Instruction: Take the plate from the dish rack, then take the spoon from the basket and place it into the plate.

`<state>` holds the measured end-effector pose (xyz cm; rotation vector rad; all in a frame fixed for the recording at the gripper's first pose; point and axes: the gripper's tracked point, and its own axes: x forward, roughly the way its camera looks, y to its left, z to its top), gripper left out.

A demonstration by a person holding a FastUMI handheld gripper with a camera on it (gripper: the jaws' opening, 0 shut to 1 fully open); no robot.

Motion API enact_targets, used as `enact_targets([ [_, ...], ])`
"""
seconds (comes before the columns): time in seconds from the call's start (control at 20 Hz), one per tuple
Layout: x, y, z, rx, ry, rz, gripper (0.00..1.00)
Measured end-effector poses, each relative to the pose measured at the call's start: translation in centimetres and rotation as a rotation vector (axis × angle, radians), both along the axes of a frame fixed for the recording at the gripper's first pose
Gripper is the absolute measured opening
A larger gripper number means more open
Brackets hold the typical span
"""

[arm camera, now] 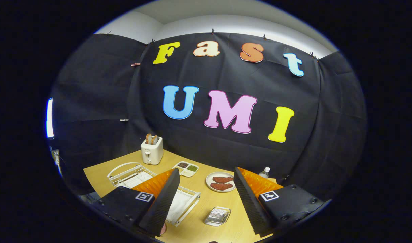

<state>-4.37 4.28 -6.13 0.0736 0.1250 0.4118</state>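
Note:
My gripper (206,170) is open and held high above the wooden table (101,175), with nothing between its fingers. A white wire dish rack (125,170) lies under and beyond the left finger, which hides much of it. White flat surfaces show inside the rack, and I cannot tell whether one is a plate. A small pinkish edge (163,229) peeks out below the left finger. A small clear wire basket (217,216) sits on the table between the fingers, nearer the right one. Its contents are too small to make out.
A white toaster (152,151) with toast stands at the table's far side. A divided dish of seasonings (185,168) and a round plate with two meat pieces (221,182) lie just ahead of the fingertips. A water bottle (265,172) stands behind the right finger.

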Motion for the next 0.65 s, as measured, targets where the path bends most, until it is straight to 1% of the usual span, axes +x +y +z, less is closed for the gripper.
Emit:
enact_targets([
  [0.25,0.3,-1.3,-1.0,0.008,0.016,-0.033,0.98],
  [0.45,0.5,-0.9,-2.5,0.014,0.049,-0.036,0.98],
  [0.65,0.6,-1.0,-3.1,0.007,0.053,-0.04,0.98],
])
